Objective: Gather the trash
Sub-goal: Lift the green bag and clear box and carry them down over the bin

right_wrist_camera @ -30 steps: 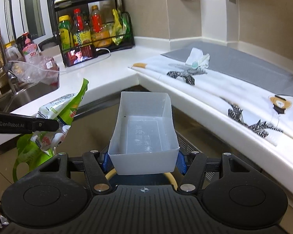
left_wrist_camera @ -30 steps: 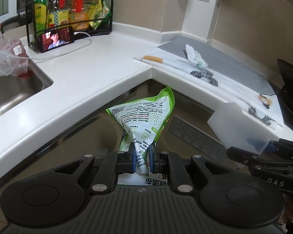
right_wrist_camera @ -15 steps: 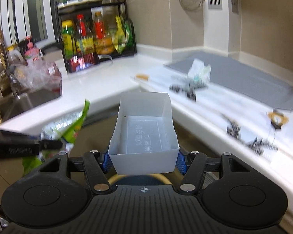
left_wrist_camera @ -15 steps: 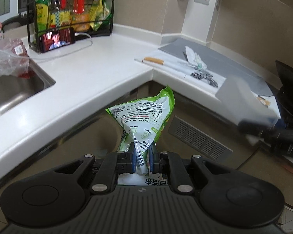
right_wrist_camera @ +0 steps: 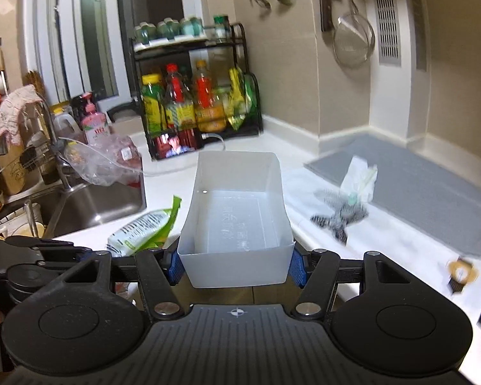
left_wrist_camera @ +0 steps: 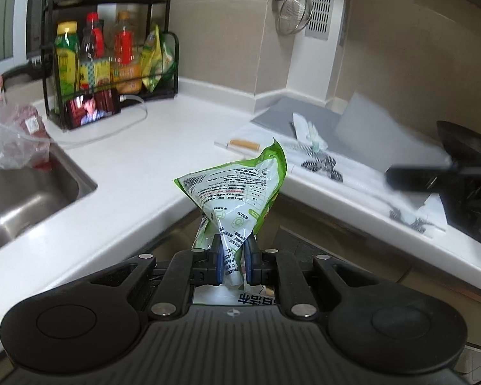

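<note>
We carry trash over the worktop (left_wrist_camera: pixel 150 147), left gripper (left_wrist_camera: pixel 233 256) jaws nearly closed on the wrapper (left_wrist_camera: pixel 237 189), right gripper (right_wrist_camera: pixel 237 264) jaws half-open clamping the tub (right_wrist_camera: pixel 237 211); next, probably the tissue (right_wrist_camera: pixel 357 178) at two o'clock.

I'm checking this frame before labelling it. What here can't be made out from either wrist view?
- Left wrist view: the lower end of the green bag is hidden behind the left gripper.
- Left wrist view: the plastic tray and right gripper are smeared by motion blur.
- Right wrist view: the crumpled wrapper on the counter is too blurred to identify.
- Print on the tray floor is unreadable.
</note>
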`<state>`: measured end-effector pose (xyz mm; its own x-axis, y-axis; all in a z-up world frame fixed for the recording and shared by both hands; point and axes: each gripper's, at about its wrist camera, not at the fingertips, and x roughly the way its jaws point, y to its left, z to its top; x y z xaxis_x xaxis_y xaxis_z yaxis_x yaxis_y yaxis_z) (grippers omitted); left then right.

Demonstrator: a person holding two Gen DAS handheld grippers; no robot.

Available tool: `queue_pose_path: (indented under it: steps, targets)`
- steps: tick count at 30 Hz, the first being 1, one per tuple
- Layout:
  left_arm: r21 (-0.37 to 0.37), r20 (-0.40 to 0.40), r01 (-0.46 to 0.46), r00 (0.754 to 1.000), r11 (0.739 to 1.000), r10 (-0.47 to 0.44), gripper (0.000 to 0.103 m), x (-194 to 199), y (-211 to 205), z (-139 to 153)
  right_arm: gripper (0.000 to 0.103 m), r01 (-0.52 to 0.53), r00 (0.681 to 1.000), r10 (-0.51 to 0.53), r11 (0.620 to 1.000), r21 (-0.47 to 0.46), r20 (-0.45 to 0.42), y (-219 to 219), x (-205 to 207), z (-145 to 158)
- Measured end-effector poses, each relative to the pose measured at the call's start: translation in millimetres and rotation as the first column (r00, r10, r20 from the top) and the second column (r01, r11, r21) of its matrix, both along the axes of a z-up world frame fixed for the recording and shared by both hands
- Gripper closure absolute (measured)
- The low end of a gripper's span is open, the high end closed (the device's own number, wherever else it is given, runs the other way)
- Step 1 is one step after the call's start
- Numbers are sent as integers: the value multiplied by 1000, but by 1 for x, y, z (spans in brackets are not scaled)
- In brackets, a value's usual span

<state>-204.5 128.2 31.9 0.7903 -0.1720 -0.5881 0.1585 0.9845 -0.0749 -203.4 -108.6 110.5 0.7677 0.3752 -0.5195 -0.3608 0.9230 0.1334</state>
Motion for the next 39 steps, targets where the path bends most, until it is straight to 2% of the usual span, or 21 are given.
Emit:
queue_pose_path:
  steps: [6, 10, 18, 22, 28, 39]
  targets:
    - [28, -63, -28, 998, 999, 30, 90, 8, 1, -37, 39, 57, 992, -57, 998, -7, -113, 13, 12, -65]
    - [34, -110, -37, 993, 999, 40, 90, 15, 1, -60, 39, 68, 982, -69, 998, -12, -178, 19, 11, -96]
    - [44, -200, -53, 978, 998, 61, 90, 34, -4, -98, 39, 78, 968, -88, 996, -50, -234, 22, 19, -130]
    - [66, -246, -60, 966, 996, 74, 90, 47, -6, -115, 39, 81, 966, -104, 991, -104, -239, 24, 28, -149]
    - [103, -307, -51, 948, 993, 81, 90, 64, -10, -143, 39, 86, 940, -123, 988, -127, -318, 24, 45, -180]
    - [140, -380, -39, 921, 989, 90, 90, 93, -13, -181, 39, 55, 915, -127, 980, -192, -383, 34, 65, -215]
